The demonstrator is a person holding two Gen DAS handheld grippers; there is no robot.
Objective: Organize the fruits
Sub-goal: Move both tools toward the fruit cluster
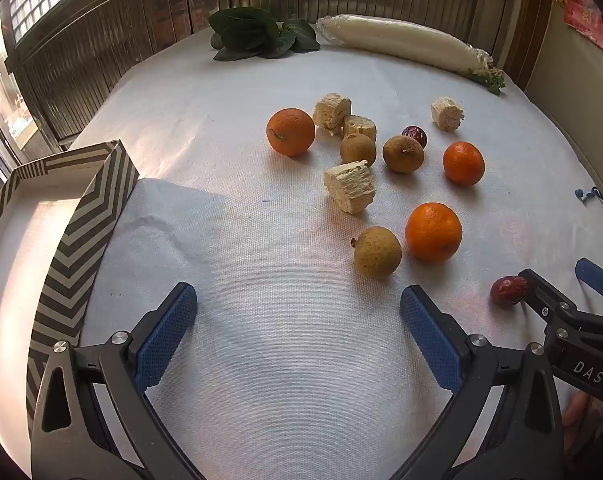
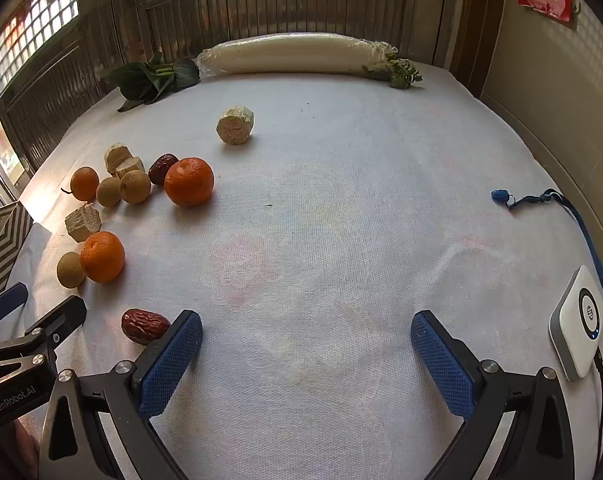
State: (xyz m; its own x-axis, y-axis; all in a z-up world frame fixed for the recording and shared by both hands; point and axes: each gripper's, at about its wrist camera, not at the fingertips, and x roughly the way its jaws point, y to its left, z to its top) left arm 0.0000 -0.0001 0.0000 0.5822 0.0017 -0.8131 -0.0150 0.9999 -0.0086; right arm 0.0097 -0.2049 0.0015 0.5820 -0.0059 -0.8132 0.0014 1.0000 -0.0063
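Note:
Three oranges (image 1: pixel 433 231) (image 1: pixel 290 131) (image 1: pixel 463 162), three brown longans (image 1: pixel 377 251), two red dates (image 1: pixel 508 290) (image 1: pixel 414 135) and pale cut chunks (image 1: pixel 349 186) lie on the white cloth. My left gripper (image 1: pixel 297 320) is open and empty, low over the cloth in front of the fruits. My right gripper (image 2: pixel 306 344) is open and empty; a red date (image 2: pixel 144 326) lies just left of its left finger. In the right wrist view the oranges (image 2: pixel 189 181) (image 2: pixel 102 256) sit at the left.
A zigzag-patterned box (image 1: pixel 81 240) stands open at the left. Leafy greens (image 1: pixel 257 34) and a wrapped white radish (image 1: pixel 401 40) lie at the table's far edge. A white device (image 2: pixel 579 324) with a blue lanyard (image 2: pixel 541 200) lies at the right.

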